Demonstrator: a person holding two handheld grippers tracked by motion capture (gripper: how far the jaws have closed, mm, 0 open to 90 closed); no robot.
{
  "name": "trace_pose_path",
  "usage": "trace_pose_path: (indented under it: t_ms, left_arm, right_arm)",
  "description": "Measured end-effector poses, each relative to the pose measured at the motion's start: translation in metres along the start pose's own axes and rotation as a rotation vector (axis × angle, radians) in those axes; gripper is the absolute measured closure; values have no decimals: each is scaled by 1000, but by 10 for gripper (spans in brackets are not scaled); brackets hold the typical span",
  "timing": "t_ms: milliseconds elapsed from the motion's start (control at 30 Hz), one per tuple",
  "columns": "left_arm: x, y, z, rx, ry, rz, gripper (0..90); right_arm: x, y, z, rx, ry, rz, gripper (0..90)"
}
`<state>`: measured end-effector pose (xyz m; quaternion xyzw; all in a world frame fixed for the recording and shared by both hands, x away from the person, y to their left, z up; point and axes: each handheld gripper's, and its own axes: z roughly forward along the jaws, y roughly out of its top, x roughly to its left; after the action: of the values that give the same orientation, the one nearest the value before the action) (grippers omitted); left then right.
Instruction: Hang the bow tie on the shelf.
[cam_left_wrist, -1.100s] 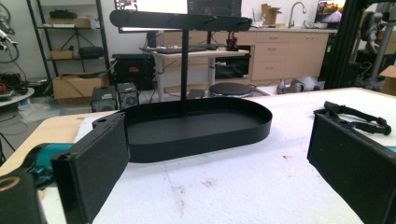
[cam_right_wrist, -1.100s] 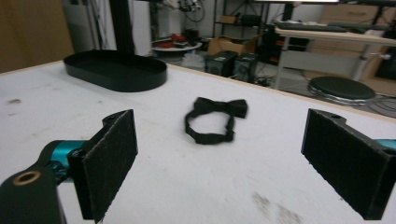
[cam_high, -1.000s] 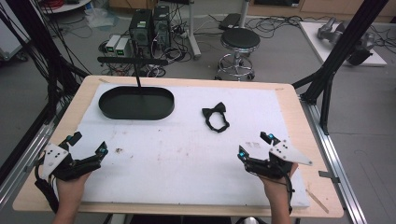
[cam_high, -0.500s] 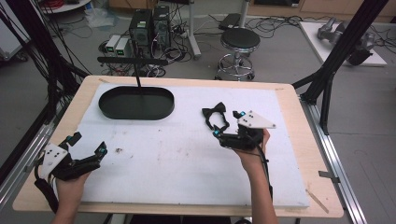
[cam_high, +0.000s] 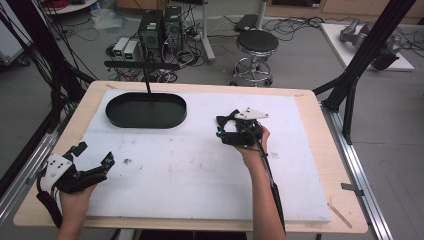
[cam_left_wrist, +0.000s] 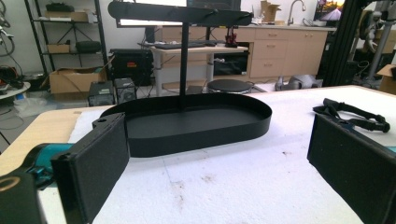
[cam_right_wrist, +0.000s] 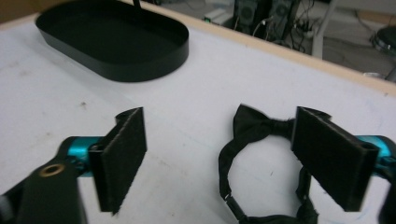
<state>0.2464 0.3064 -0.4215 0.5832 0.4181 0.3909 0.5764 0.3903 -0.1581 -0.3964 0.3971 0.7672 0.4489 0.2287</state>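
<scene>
A black bow tie (cam_right_wrist: 254, 123) with its looped strap lies flat on the white mat (cam_high: 190, 170), right of centre. My right gripper (cam_high: 222, 127) hovers just over it. In the right gripper view the bow and strap loop lie between the pads (cam_right_wrist: 122, 154), nearer the right-hand one, and neither pad touches them. This right gripper (cam_right_wrist: 219, 154) is open, and its jaws have just been closing a little. My left gripper (cam_high: 95, 154) rests open and empty at the near left of the mat. In the left gripper view the bow tie (cam_left_wrist: 355, 116) shows far off to the right.
A black oval tray (cam_high: 145, 122) sits at the back left of the mat, with a black post and crossbar (cam_high: 142, 65) rising from its rear. The wooden table edge (cam_high: 320, 115) frames the mat. A stool and computer boxes stand on the floor beyond.
The right gripper has travelled from the near right of the table forward and left, ending over the bow tie. The left gripper and the bow tie stayed where they were.
</scene>
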Motion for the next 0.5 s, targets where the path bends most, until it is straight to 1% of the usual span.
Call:
trace_pose_path:
  t_ms: [33,67,100,133,200,267,333,400,500]
  left_arm:
    - [0,0,0,1,0,1,61]
    - [0,0,-1,2,0,2,61]
    - [1,0,-1,2,1,3,61]
    - [1,0,-2,0,2,0,61]
    - [1,0,-2,0,4,0,61]
    - [2,0,-2,1,4,-2,61]
    - [2,0,-2,2,3,-2,61]
    - [1,0,-3,5,-2,-5,61]
    - [1,0,-3,3,-7,-7,62]
  right_arm:
    - [0,-1,4,8,1,3,222]
    - [0,-1,4,8,1,3,222]
    - [-1,-4,11,24,2,23,250]
    - [-2,-6,14,29,3,36,257]
    - [-2,-9,20,46,-1,44,292]
    - [-1,-11,26,69,-18,31,336]
    - [1,-14,32,97,-52,19,389]
    - [2,-17,37,123,-69,23,430]
    - [3,-21,43,145,-68,59,482]
